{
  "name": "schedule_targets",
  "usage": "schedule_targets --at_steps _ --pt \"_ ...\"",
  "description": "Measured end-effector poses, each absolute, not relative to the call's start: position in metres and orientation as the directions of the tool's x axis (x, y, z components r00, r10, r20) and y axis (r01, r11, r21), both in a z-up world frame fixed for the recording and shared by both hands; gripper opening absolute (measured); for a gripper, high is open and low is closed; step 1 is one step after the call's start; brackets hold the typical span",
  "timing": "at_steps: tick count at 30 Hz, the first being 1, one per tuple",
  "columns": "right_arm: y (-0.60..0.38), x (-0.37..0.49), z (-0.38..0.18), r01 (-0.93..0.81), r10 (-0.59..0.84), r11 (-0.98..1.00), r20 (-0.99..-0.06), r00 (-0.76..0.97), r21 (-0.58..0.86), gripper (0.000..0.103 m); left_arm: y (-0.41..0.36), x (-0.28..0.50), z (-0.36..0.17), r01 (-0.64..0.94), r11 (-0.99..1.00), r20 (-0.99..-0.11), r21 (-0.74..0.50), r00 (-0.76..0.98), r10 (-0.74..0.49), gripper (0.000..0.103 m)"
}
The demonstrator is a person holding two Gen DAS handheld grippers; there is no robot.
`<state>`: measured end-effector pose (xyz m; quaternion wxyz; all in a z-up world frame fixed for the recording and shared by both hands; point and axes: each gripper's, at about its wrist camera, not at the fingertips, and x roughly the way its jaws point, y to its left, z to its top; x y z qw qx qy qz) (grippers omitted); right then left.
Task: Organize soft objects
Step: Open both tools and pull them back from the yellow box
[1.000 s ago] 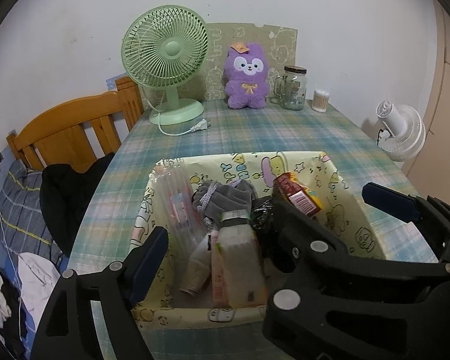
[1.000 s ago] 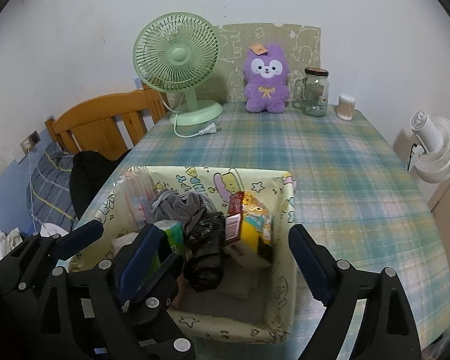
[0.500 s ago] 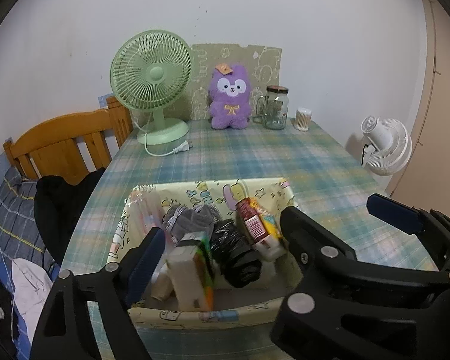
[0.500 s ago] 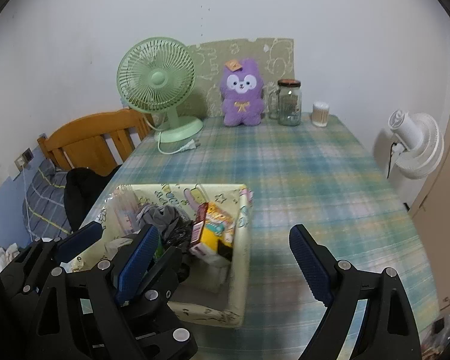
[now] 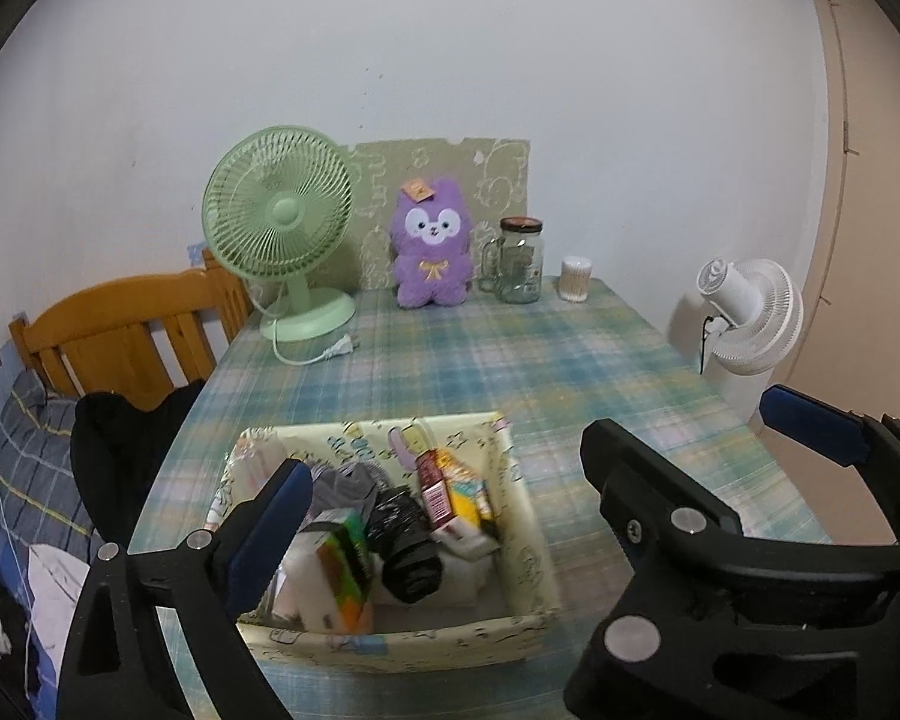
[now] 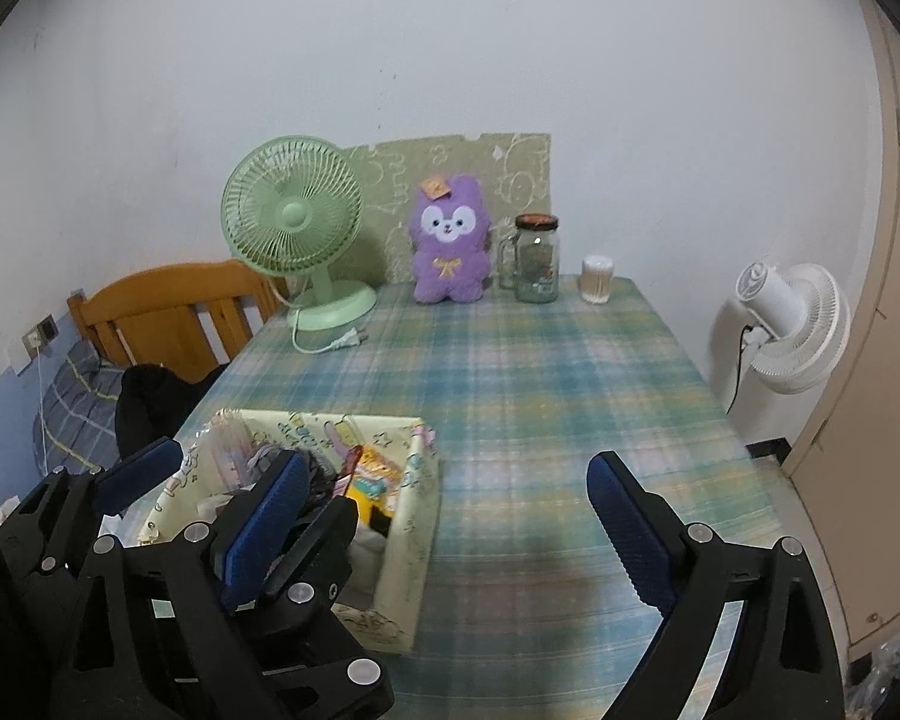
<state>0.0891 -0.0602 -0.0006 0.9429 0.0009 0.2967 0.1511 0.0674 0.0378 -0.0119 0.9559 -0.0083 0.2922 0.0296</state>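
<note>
Still sits at the plaid-clothed table's [image 5: 570,360] near edge, that pale yellow cartoon-print fabric bin [image 5: 528,540], packed with soft goods. Propped against the wall far beyond, a purple plush bunny [image 5: 431,258] (perhaps next). Both just widening, nothing between: left gripper [image 5: 426,534], right gripper [image 6: 444,528].

left claw [image 5: 444,516]: matte black angular frame, blue ribbed pads on both fingers, round silver screw heads | right claw [image 6: 444,522]: same black frame, blue ribbed pads, silver screws along each arm
</note>
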Motion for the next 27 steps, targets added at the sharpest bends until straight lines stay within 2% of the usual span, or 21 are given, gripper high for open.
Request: schedule_targets --at_steps 10,27 --pt "-0.097 0.074 0.021 -0.271 0.283 0.958 -0.491 0.824 0.098 0.100 0.004 0.057 0.009 -0.069 0.996 -0.514 0.051 0.854 0.085 0.102" --pt "-0.165 0.044 0.046 -0.177 0.214 0.976 -0.393 0.894 0.130 0.101 -0.012 0.025 0.040 -0.099 0.995 -0.433 0.013 0.896 0.095 0.103"
